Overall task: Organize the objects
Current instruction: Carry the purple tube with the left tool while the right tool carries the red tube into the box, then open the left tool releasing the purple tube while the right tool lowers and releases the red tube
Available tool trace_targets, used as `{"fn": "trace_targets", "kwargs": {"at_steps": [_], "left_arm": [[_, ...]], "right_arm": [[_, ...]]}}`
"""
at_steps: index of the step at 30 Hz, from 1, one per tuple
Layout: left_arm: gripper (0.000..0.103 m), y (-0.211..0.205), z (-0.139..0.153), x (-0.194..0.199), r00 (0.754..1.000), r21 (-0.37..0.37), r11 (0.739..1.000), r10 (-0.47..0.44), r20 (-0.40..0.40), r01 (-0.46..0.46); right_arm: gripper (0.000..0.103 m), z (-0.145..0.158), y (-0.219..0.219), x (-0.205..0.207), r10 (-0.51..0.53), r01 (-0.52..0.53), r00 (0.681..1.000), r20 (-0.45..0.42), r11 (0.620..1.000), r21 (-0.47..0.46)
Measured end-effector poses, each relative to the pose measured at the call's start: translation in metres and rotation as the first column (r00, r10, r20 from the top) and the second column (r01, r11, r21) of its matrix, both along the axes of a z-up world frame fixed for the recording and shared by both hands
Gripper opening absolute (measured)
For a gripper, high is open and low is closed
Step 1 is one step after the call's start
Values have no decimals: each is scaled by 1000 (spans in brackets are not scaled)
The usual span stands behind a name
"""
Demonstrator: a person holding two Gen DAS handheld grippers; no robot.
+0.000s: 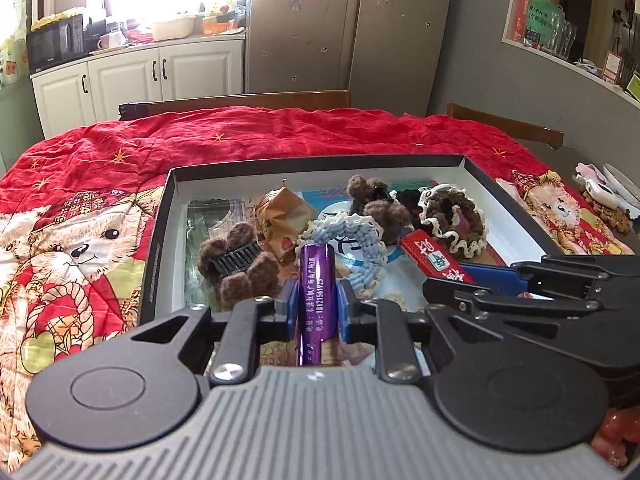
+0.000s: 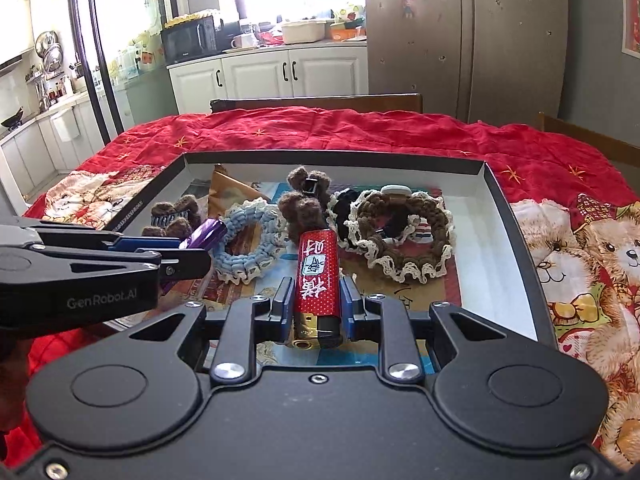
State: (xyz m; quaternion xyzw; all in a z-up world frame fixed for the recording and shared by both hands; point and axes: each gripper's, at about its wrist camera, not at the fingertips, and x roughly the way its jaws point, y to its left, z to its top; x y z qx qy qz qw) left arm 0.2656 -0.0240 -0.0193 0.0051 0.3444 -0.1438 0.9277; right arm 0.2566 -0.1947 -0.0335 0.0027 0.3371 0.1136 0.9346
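Observation:
My left gripper (image 1: 317, 304) is shut on a purple lighter (image 1: 316, 292), held upright over the near part of a shallow black box (image 1: 316, 160). My right gripper (image 2: 316, 300) is shut on a red lighter (image 2: 318, 276) with white characters, also above that box (image 2: 336, 158). Each gripper shows in the other's view: the right one (image 1: 448, 276) at the right, the left one (image 2: 192, 244) at the left. Inside the box lie a blue crochet scrunchie (image 1: 360, 248), a brown-and-cream scrunchie (image 2: 400, 236), brown fuzzy hair clips (image 1: 236, 264) and a small brown packet (image 1: 282, 216).
The box rests on a red cloth with teddy bears (image 1: 80, 248) that covers the table. Wooden chair backs (image 1: 240, 100) stand behind the table. At the far right edge lie small trinkets (image 1: 604, 196). White cabinets, a microwave and a fridge line the back wall.

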Motion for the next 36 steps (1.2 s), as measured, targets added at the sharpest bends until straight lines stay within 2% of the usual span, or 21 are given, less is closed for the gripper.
{"fn": "trace_targets", "kwargs": {"at_steps": [36], "left_arm": [[24, -9, -9, 7, 1000, 47, 999, 12, 17, -13]], "right_arm": [[23, -10, 3, 11, -3, 3, 1000, 11, 999, -33]]}}
